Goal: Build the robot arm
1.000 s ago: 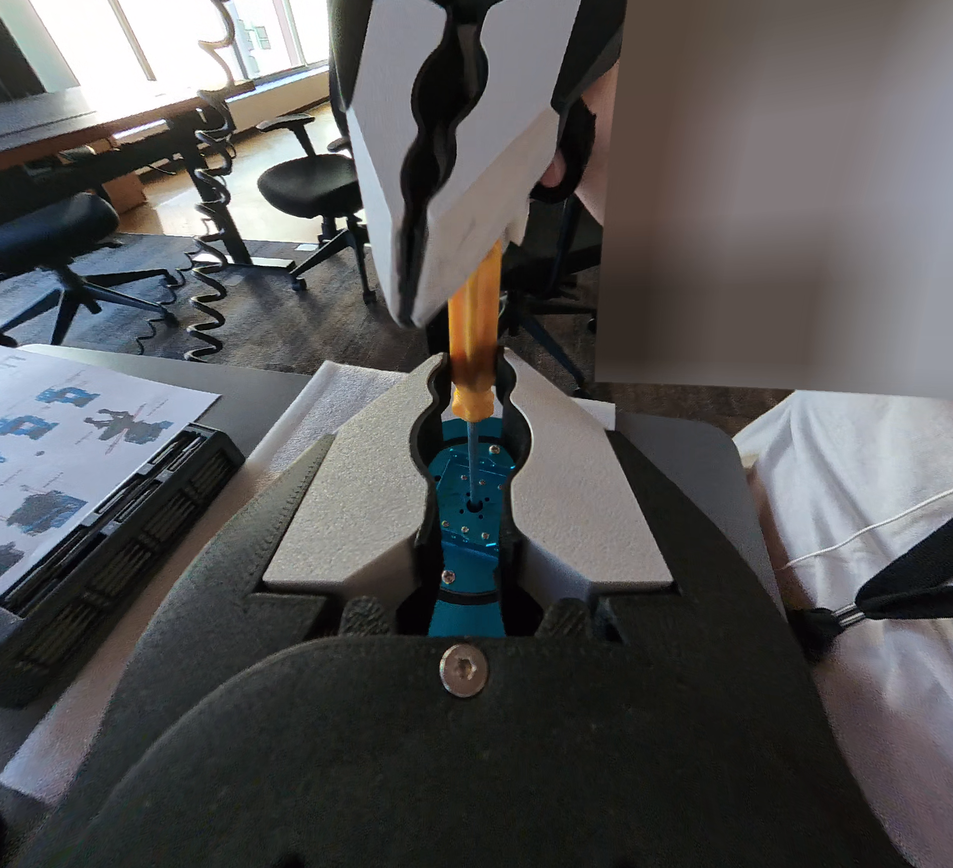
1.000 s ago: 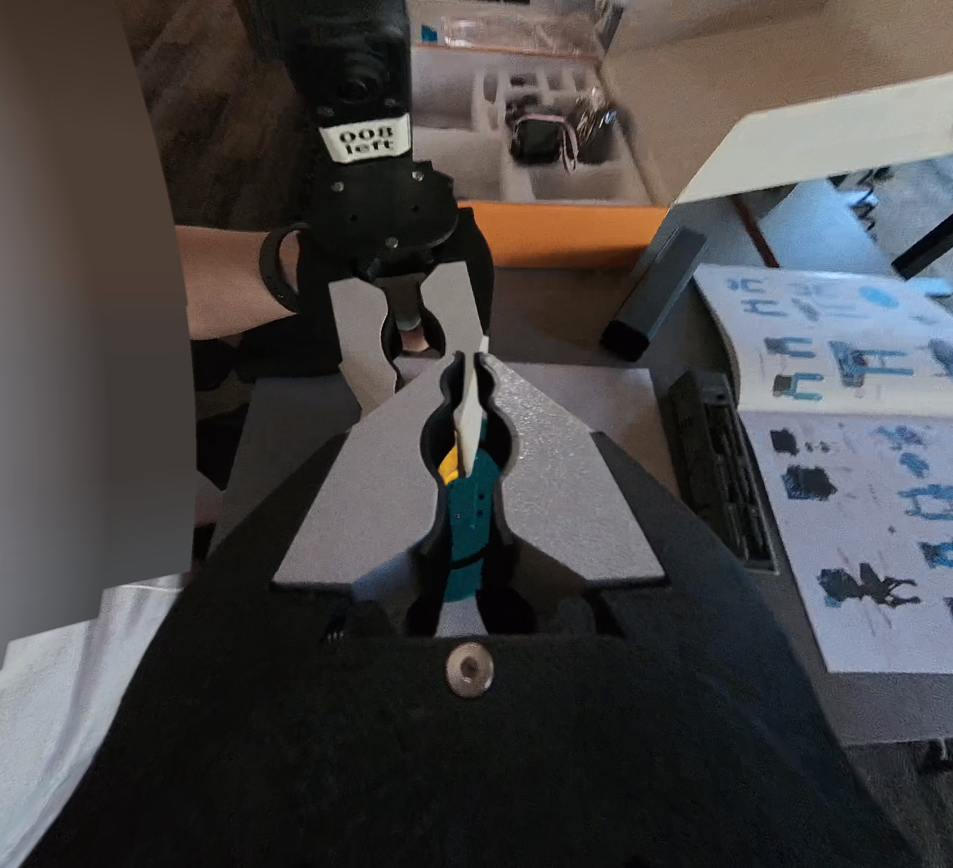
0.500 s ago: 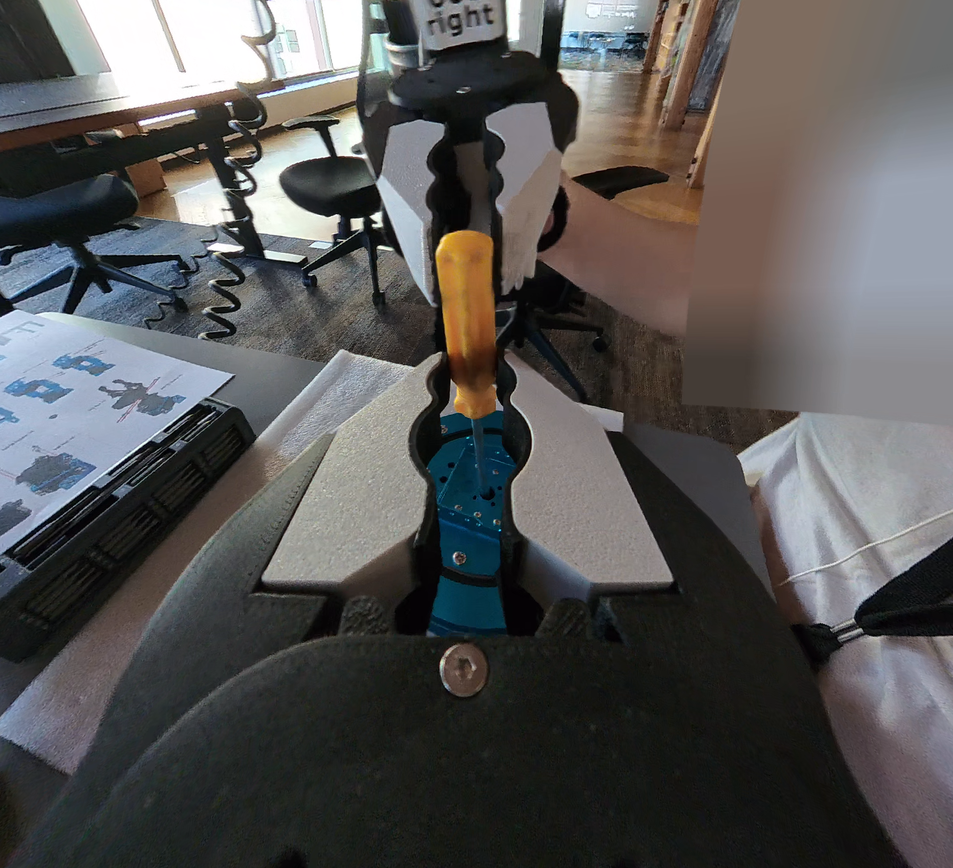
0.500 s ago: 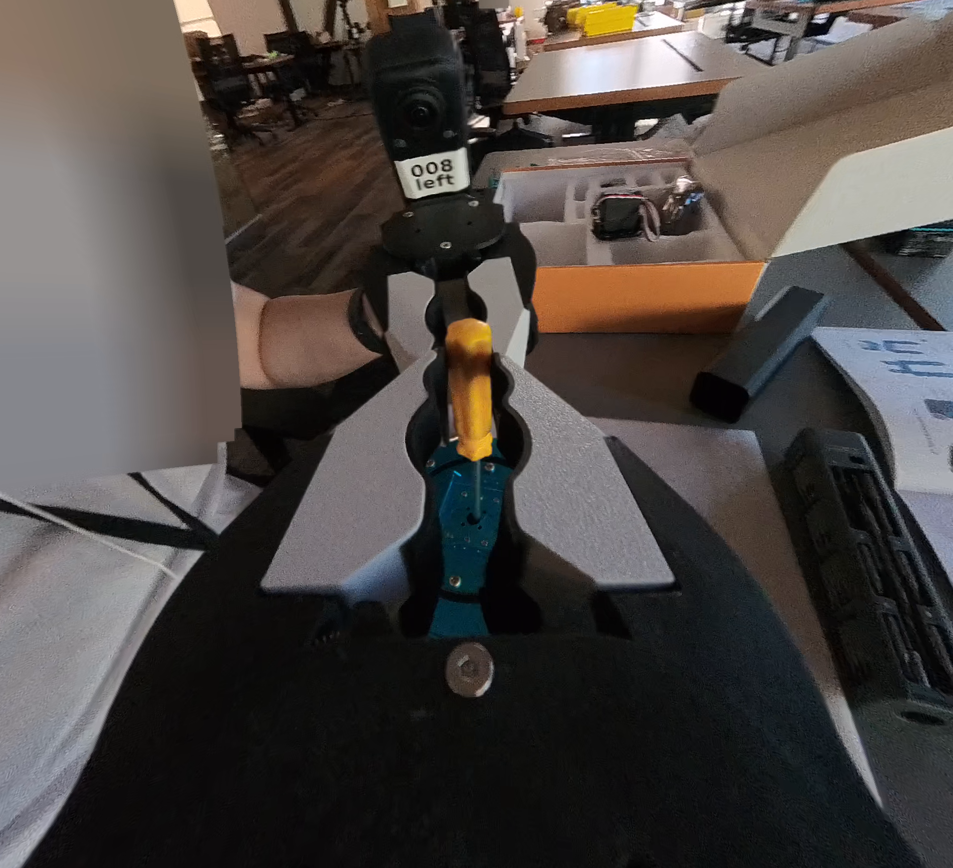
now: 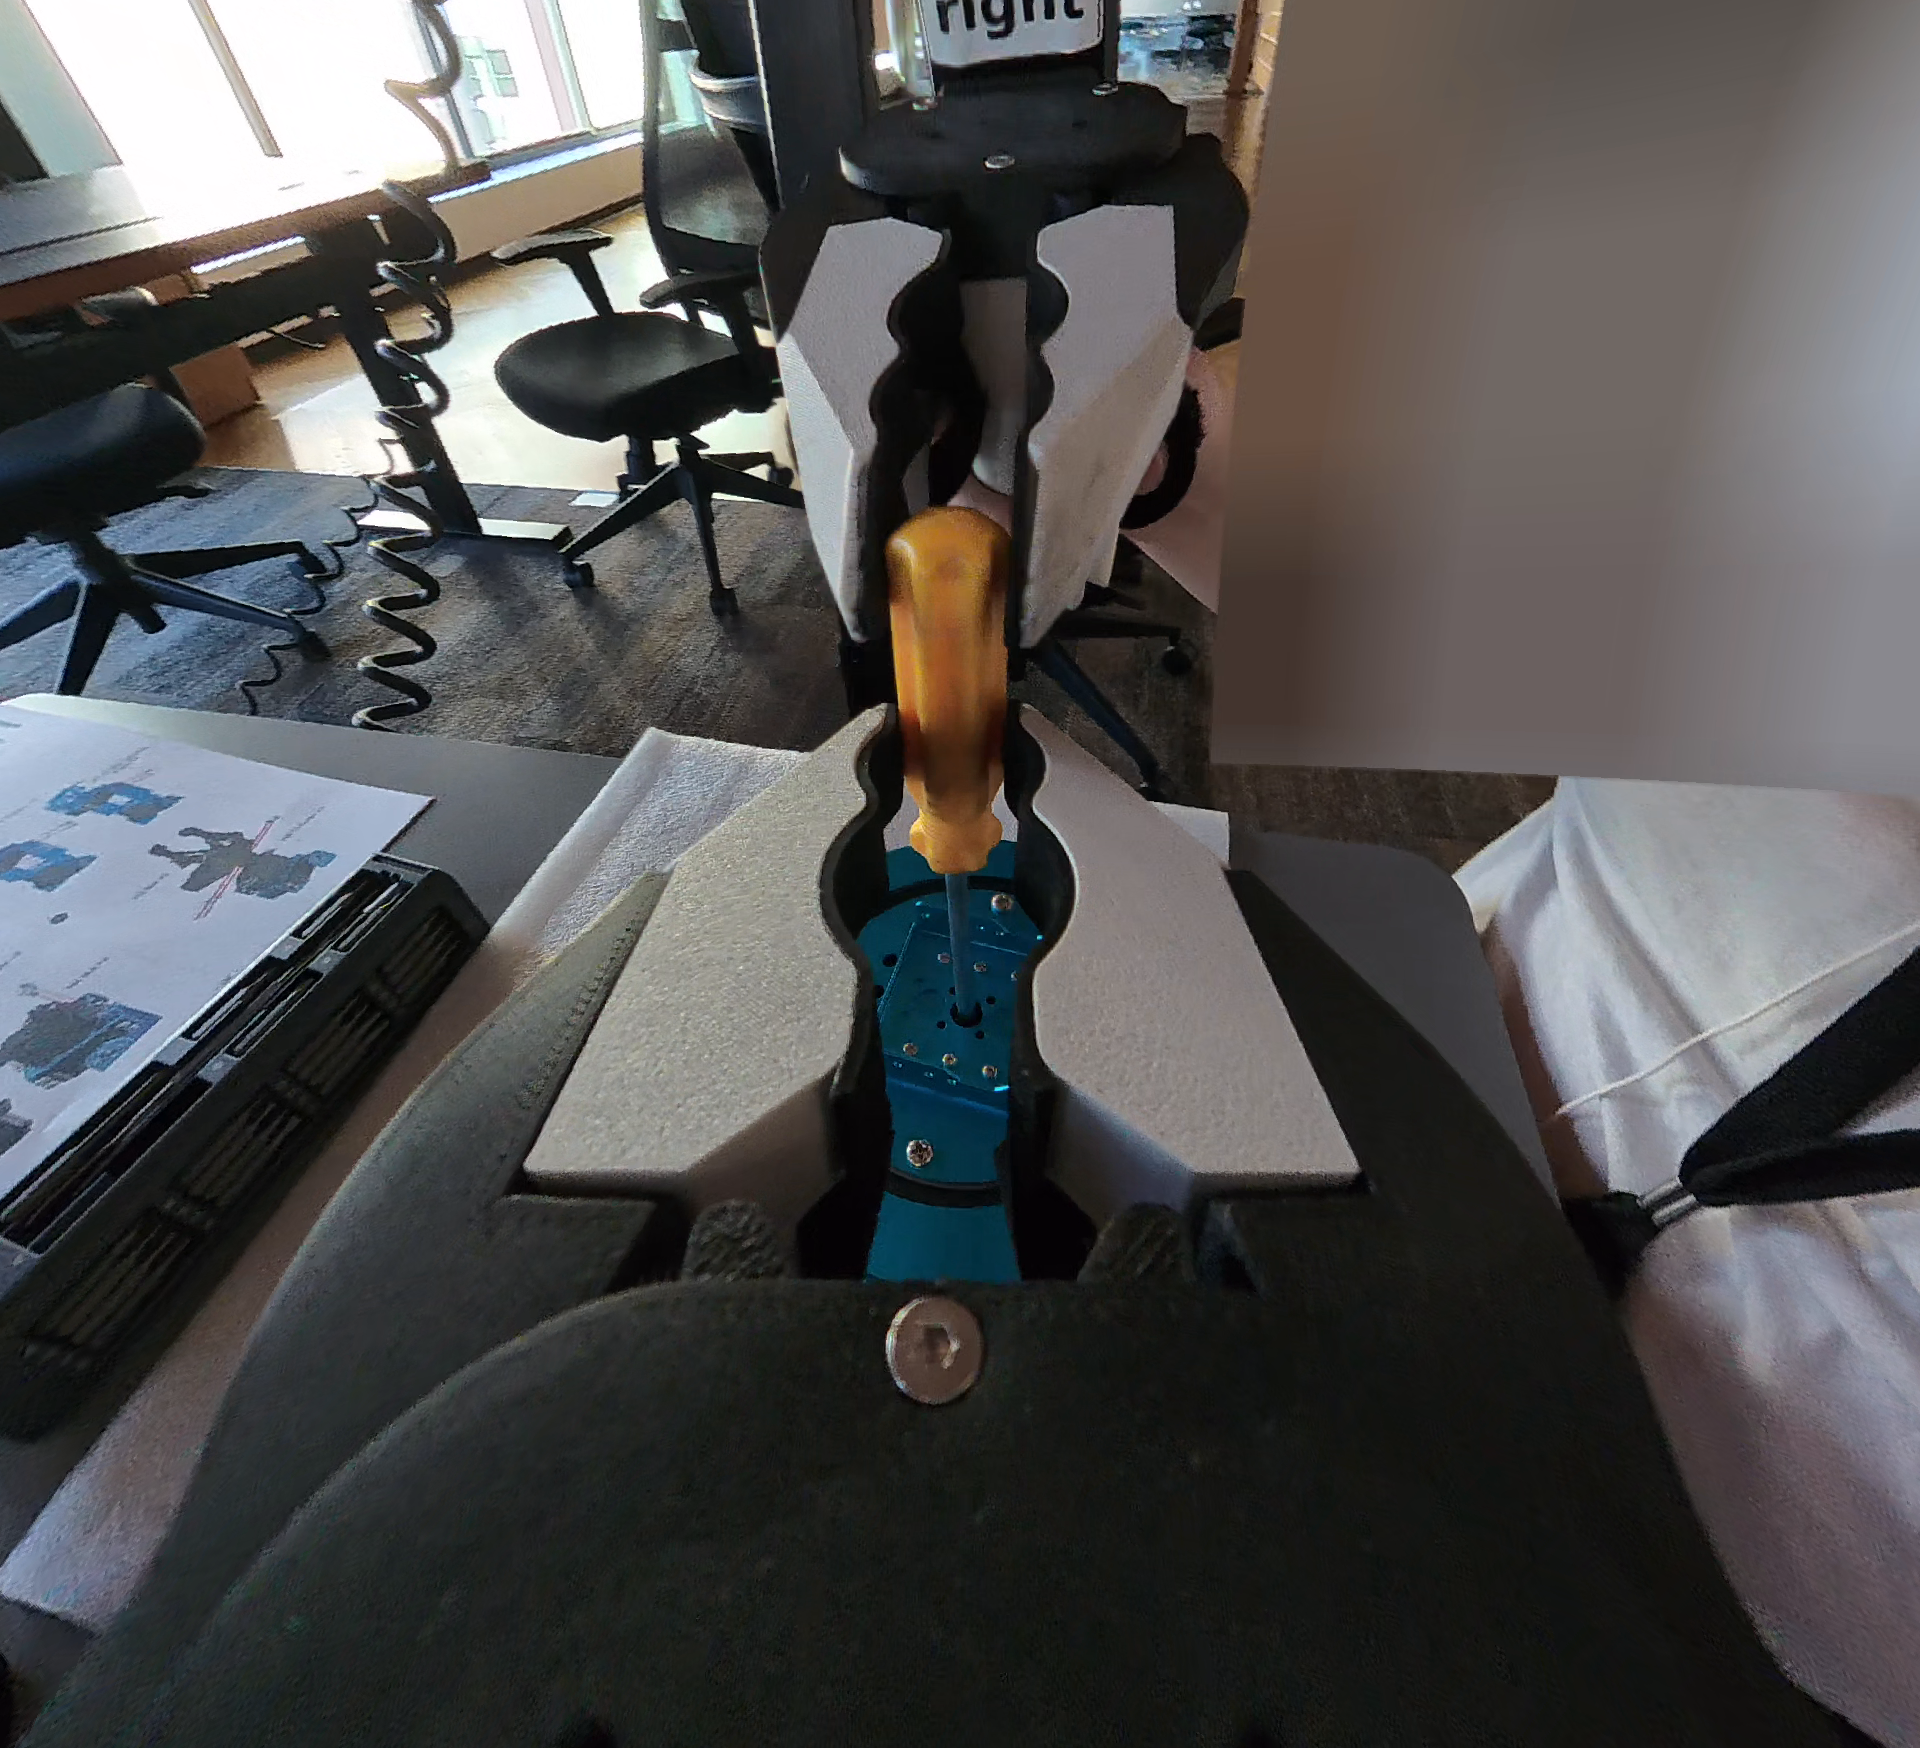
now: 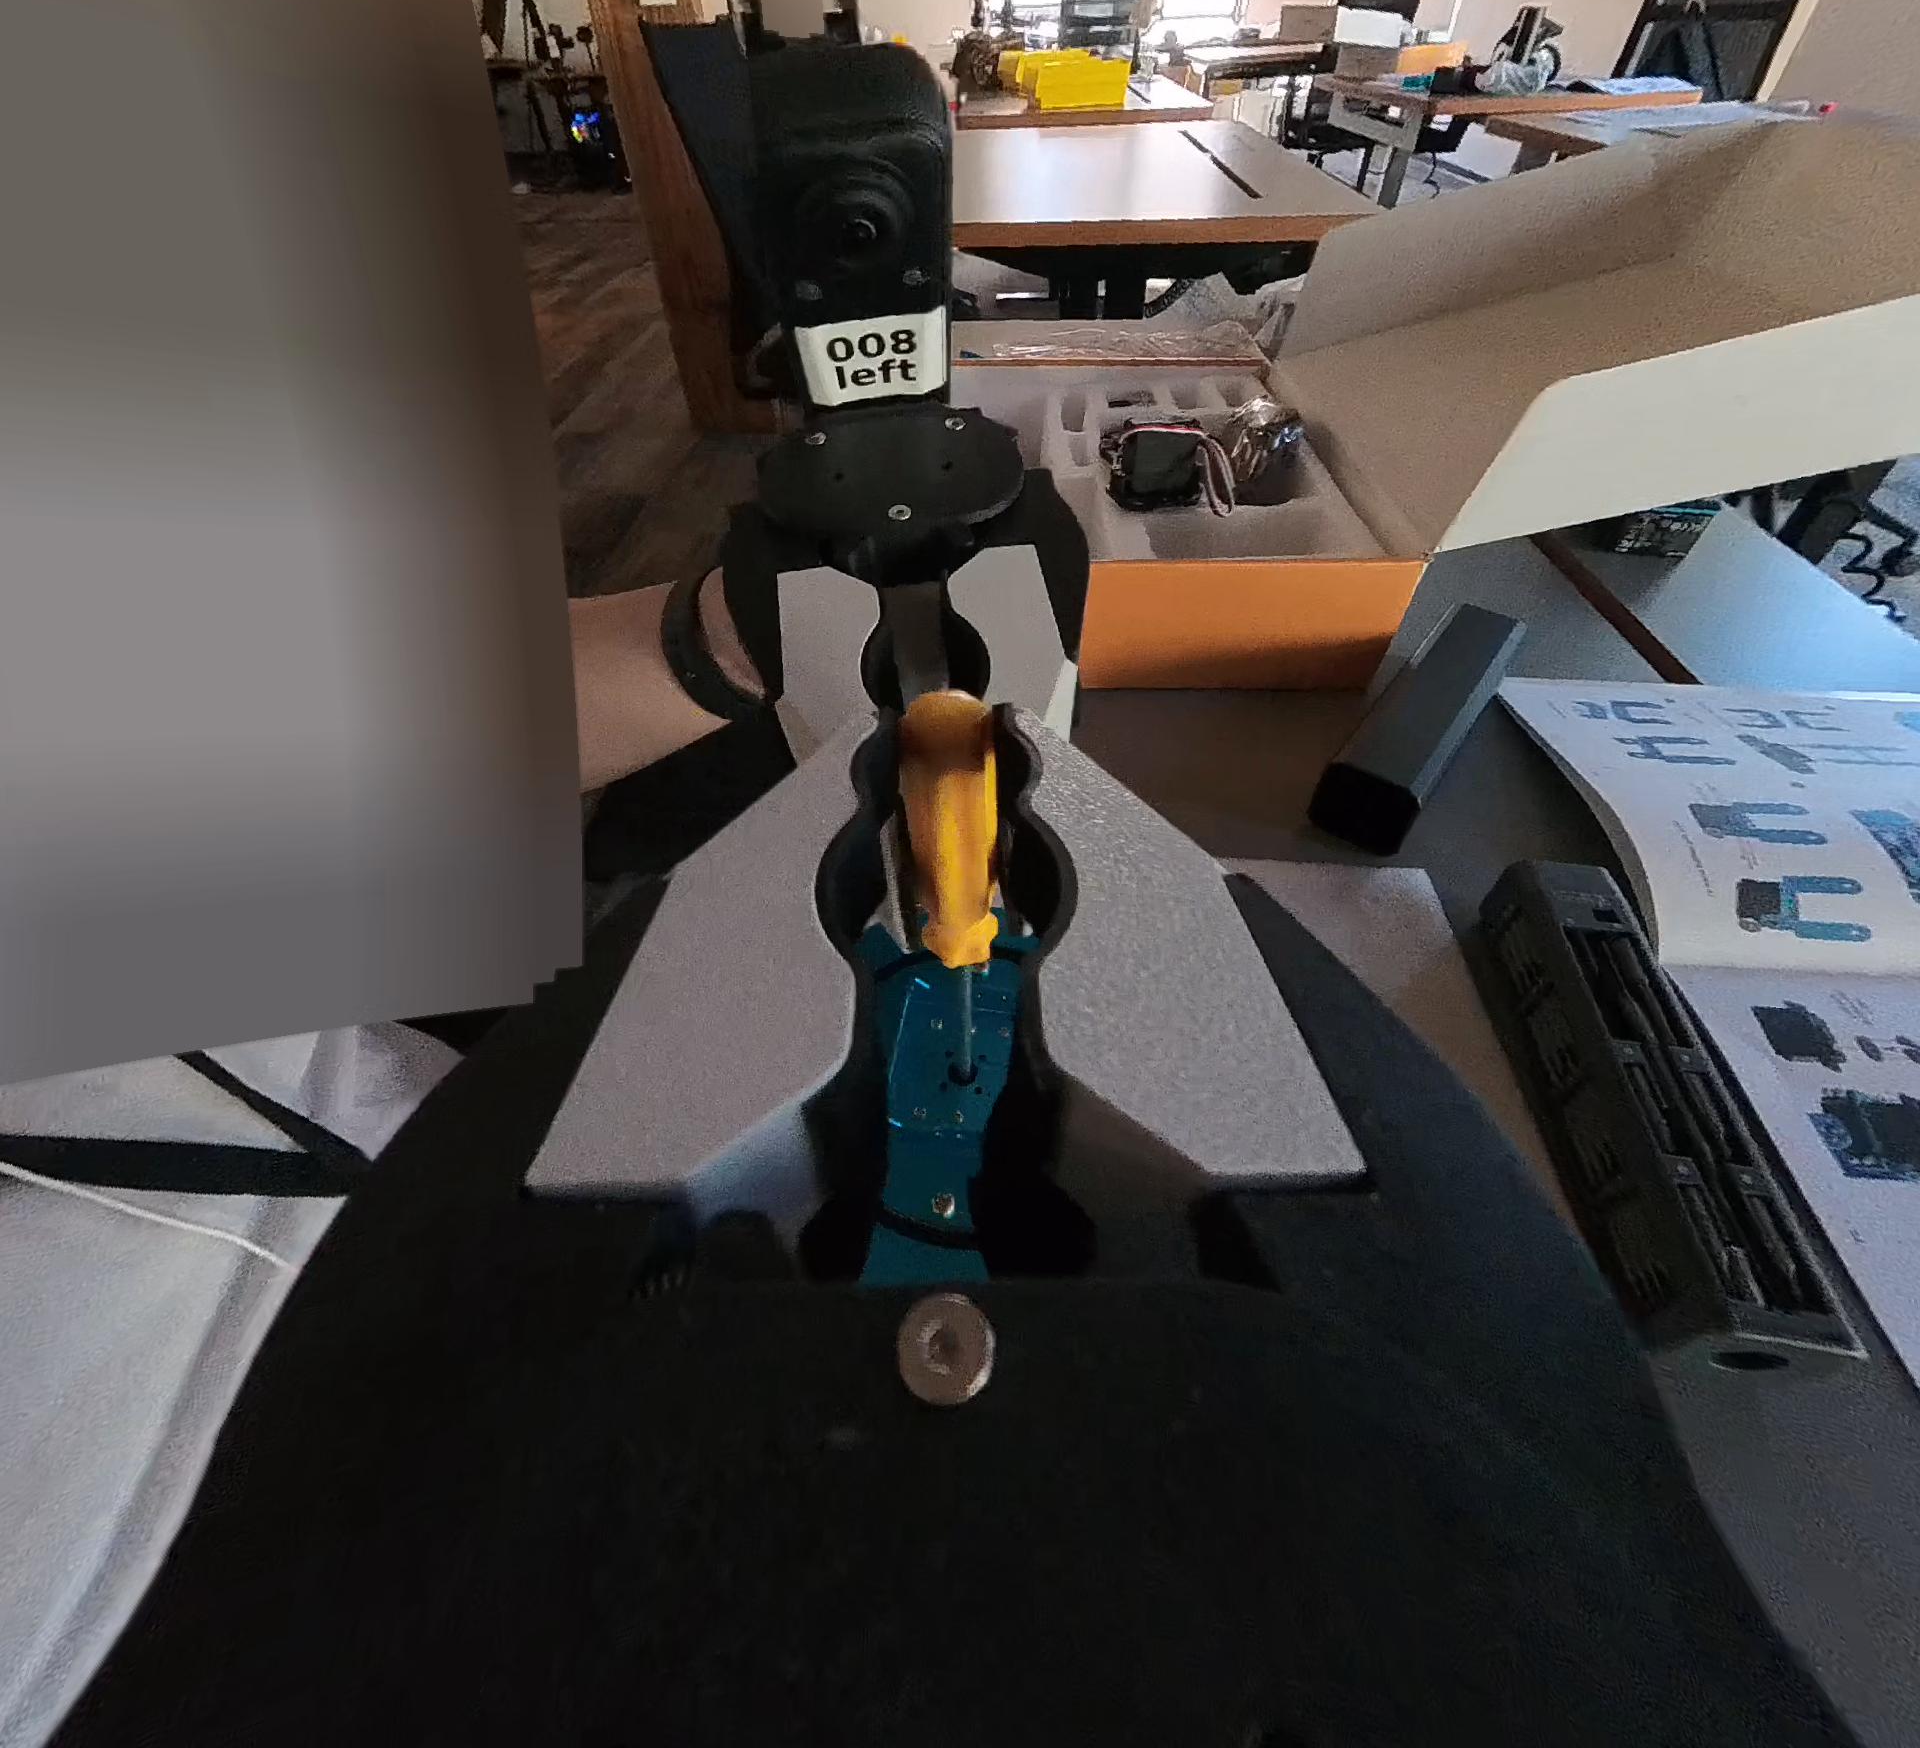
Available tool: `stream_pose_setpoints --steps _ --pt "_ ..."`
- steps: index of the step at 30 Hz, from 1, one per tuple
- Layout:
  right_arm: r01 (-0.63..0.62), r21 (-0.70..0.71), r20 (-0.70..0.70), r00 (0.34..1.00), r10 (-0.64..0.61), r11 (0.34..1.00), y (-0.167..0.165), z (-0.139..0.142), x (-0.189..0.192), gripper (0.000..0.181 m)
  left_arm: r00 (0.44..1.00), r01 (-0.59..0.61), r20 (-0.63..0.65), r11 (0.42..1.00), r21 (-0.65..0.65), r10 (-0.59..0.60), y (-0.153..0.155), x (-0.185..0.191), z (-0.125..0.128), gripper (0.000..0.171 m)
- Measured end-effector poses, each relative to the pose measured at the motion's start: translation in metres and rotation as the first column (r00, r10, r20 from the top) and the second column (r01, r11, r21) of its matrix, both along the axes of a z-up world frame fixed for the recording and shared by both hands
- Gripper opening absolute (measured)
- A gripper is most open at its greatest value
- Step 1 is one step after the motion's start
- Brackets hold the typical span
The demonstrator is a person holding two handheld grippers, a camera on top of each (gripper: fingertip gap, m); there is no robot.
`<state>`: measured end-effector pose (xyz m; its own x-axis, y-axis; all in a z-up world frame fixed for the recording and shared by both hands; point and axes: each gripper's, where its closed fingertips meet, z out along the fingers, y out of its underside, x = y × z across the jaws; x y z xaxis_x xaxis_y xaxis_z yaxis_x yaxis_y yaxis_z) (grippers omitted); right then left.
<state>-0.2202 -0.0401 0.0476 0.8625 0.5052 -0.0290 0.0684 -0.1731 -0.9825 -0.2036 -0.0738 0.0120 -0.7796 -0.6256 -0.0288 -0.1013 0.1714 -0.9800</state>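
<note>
A screwdriver with an orange handle (image 5: 951, 680) stands with its thin shaft tip in a hole of a blue metal part (image 5: 951, 1085). My left gripper (image 5: 954, 732) is shut on the blue part, which sits between its grey pads. My right gripper (image 5: 951, 628) faces it from the far side, shut on the top of the handle. In the right wrist view the handle (image 6: 940, 846) fills the gap of my right gripper (image 6: 943, 732). The blue part (image 6: 940, 1106) lies below it. The left gripper (image 6: 928, 670) is just behind, its fingertips hidden.
A black bit case (image 5: 208, 1054) and a printed sheet (image 5: 156, 857) lie to the left on the grey table. An open orange box with foam (image 6: 1236, 618) and a black bar (image 6: 1413, 732) stand behind. White foam sheet (image 5: 665, 794) lies underneath. A person's white clothing (image 5: 1714, 1075) is close by. Tip to tip, the grippers are about 4 cm apart. Left tips and right tips are each some 25 cm from the black bit case (image 5: 208, 1054). My right wrist view (image 6: 1647, 1050) looks at it from another angle.
My right gripper has swung from pointing steeply down to a flatter angle and drawn back along the handle, so more of it shows. The screwdriver tip stays in the blue part.
</note>
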Motion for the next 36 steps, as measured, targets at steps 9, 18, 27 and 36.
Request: stream_pose_setpoints --steps 9,18,27,36 --pt "0.294 0.008 0.018 0.956 -0.294 0.956 0.0 0.0 0.009 0.017 0.993 -0.115 0.038 0.993 0.037 0.113 0.002 0.004 0.001 0.016" --pt "0.177 -0.027 0.019 0.984 -0.176 0.984 0.004 -0.004 0.009 0.018 0.998 0.047 -0.034 0.998 -0.029 -0.048 -0.002 0.003 0.001 0.016" --pt "0.229 -0.056 0.165 0.962 -0.218 0.972 -0.001 -0.004 0.005 0.021 0.999 -0.043 0.019 0.998 0.045 0.043 0.0 0.002 -0.001 0.017" --pt "-0.26 -0.492 0.572 0.623 0.534 0.831 -0.008 0.0 0.003 0.033 0.999 0.024 0.021 1.0 -0.003 -0.024 0.001 0.0 -0.001 0.017"
